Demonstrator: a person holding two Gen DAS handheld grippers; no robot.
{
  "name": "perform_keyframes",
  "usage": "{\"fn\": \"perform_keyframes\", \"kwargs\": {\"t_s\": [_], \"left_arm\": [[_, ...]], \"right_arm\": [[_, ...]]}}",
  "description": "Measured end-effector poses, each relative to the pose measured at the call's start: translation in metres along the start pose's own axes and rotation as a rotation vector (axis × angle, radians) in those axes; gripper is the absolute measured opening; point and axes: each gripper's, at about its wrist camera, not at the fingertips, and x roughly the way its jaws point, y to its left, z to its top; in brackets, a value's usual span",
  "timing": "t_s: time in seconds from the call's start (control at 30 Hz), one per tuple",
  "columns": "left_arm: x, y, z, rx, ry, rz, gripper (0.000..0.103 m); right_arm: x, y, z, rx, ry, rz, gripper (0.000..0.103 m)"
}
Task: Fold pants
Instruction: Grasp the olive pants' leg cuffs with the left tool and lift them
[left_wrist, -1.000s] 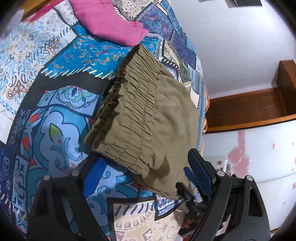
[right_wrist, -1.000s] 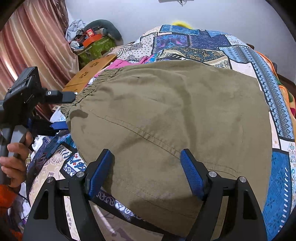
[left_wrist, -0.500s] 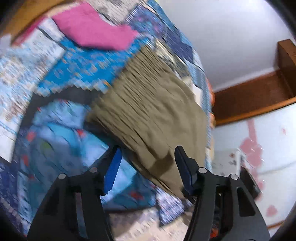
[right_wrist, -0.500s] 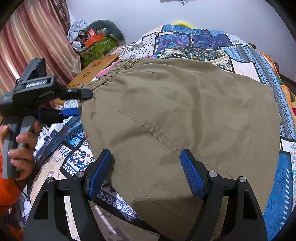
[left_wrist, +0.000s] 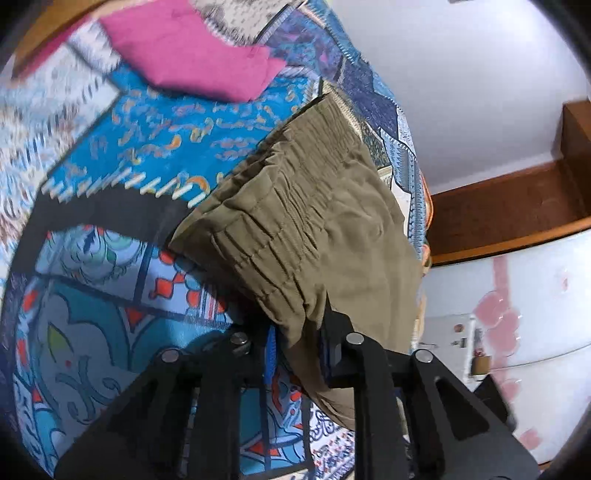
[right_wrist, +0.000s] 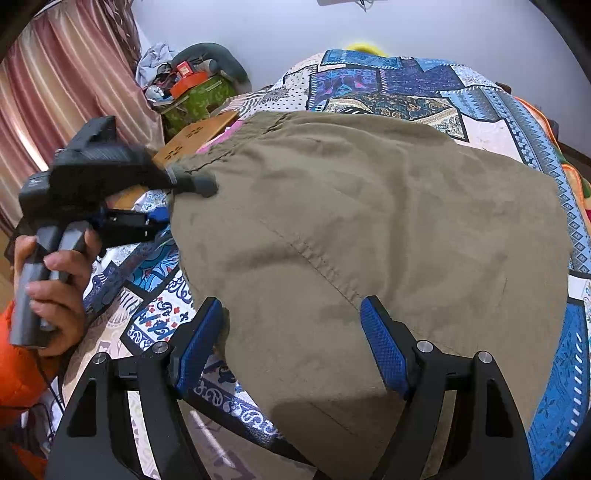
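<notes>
Gripping the gathered elastic waistband corner, the left gripper (left_wrist: 299, 347) is clamped on the olive-khaki cotton pants (right_wrist: 369, 240), which lie spread on the blue patchwork-print bedspread (right_wrist: 546, 406). The right gripper (right_wrist: 291, 347) hovers over the near edge, fingers apart. Next, I judge, comes carrying that corner across. The waistband end points toward the left gripper; the long axis seems to run left-right.

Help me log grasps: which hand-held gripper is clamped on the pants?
The left hand-held gripper, pinching the pants at the waistband corner; the right hand-held gripper is open.
</notes>
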Motion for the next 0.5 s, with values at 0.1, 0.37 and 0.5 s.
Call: {"fn": "perform_keyframes", "kwargs": {"t_s": [0.1,0.37,0.5], "left_arm": [[-0.004,-0.02,-0.007,0.131,-0.044,0.116,0.016],[-0.042,-0.029,-0.042,0.346,-0.168,0.365,0.016],[-0.074,-0.017,-0.062,0.401,-0.237,0.488,0.016]], "right_arm": [[-0.001,0.0,0.0,0.004,-0.002,0.003,0.076],[-0.013,-0.002,-0.007,0.037,-0.012,-0.009,0.073],[-0.023,-0.007,-0.015,0.084,-0.023,-0.008,0.068]]}}
